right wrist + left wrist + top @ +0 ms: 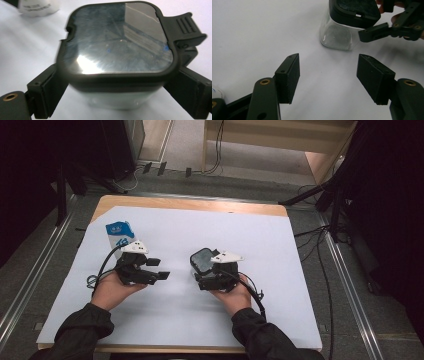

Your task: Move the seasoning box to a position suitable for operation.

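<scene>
A clear square container (202,259) with a black clip-on lid stands on the white sheet near the middle. My right gripper (202,271) has a jaw on each side of it, just under the lid. In the right gripper view the pads lie against the container (117,45) on both sides of my right gripper (115,90). My left gripper (160,269) lies to the left, pointing toward the container, jaws open with nothing between them. In the left gripper view, my left gripper (328,77) faces the container (339,35) and one jaw of the right gripper (374,32).
A blue and white carton (120,235) stands on the sheet behind my left hand; its white body (37,6) is at the top left of the right gripper view. The white sheet (300,285) covers a wooden table. Cables and stands crowd the floor around it.
</scene>
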`<control>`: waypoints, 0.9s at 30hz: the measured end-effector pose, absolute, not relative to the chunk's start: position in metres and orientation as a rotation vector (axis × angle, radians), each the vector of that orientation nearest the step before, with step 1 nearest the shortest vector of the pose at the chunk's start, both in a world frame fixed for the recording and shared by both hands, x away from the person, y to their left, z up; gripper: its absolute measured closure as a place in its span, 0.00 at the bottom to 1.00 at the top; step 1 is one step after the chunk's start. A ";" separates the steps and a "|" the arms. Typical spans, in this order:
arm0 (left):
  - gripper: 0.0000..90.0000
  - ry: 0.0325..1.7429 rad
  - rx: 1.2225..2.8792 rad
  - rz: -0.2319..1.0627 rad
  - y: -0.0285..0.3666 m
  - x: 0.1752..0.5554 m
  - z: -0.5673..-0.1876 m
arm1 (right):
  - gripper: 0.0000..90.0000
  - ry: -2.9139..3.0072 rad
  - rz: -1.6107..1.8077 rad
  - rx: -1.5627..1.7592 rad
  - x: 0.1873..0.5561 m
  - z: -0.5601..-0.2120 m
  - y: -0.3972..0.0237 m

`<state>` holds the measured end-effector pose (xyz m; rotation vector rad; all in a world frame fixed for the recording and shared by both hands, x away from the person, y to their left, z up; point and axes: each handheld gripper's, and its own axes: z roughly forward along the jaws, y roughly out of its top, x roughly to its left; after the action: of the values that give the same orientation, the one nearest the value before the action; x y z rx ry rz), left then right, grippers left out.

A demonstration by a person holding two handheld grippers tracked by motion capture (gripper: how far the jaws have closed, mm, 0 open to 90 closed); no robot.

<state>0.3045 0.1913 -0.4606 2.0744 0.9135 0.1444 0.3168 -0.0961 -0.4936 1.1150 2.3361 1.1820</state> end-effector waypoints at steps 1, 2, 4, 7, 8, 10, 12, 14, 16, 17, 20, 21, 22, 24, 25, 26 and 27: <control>0.41 0.913 2.074 0.144 0.191 0.305 -0.461 | 0.09 2.336 1.182 1.115 0.317 -0.494 -0.096; 0.41 0.918 2.072 0.143 0.190 0.305 -0.460 | 0.09 2.356 1.185 1.103 0.313 -0.491 -0.100; 0.41 0.916 2.072 0.141 0.190 0.306 -0.460 | 0.09 2.385 1.209 1.101 0.307 -0.489 -0.107; 0.44 0.915 2.077 0.136 0.188 0.308 -0.461 | 0.09 2.395 1.212 1.122 0.301 -0.486 -0.118; 0.47 0.915 2.077 0.136 0.188 0.308 -0.461 | 0.09 2.395 1.212 1.122 0.301 -0.486 -0.118; 0.50 0.919 2.082 0.135 0.186 0.310 -0.461 | 0.15 2.383 1.230 1.119 0.299 -0.483 -0.127; 0.66 0.915 2.080 0.130 0.184 0.312 -0.460 | 0.22 2.352 1.249 1.136 0.299 -0.478 -0.136; 0.79 0.922 2.071 0.098 0.182 0.315 -0.459 | 0.32 2.343 1.259 1.119 0.301 -0.476 -0.141; 0.85 0.917 2.057 0.080 0.181 0.317 -0.459 | 0.46 2.339 1.267 1.094 0.304 -0.473 -0.146; 0.85 0.915 2.049 0.065 0.180 0.318 -0.459 | 0.46 2.339 1.267 1.094 0.304 -0.473 -0.146; 0.99 0.912 2.058 0.046 0.175 0.320 -0.458 | 0.62 2.345 1.302 1.086 0.311 -0.471 -0.151; 0.99 0.900 2.071 0.043 0.173 0.322 -0.457 | 0.65 2.360 1.315 1.097 0.314 -0.471 -0.153; 1.00 0.893 2.067 0.023 0.171 0.327 -0.454 | 0.72 2.397 1.345 1.128 0.322 -0.470 -0.156; 1.00 0.889 2.070 0.046 0.170 0.328 -0.452 | 0.81 2.383 1.387 1.130 0.325 -0.469 -0.159; 1.00 0.885 2.062 0.051 0.169 0.329 -0.450 | 0.81 2.383 1.387 1.130 0.325 -0.469 -0.159; 1.00 0.881 2.067 0.084 0.168 0.330 -0.450 | 0.85 2.361 1.386 1.138 0.330 -0.468 -0.163; 1.00 0.882 2.072 0.092 0.168 0.331 -0.452 | 0.88 2.356 1.385 1.137 0.332 -0.468 -0.164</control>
<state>0.3306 0.1683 -0.4519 2.0722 0.8824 0.0922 0.3319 -0.1641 -0.4683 1.1366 2.3561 1.3854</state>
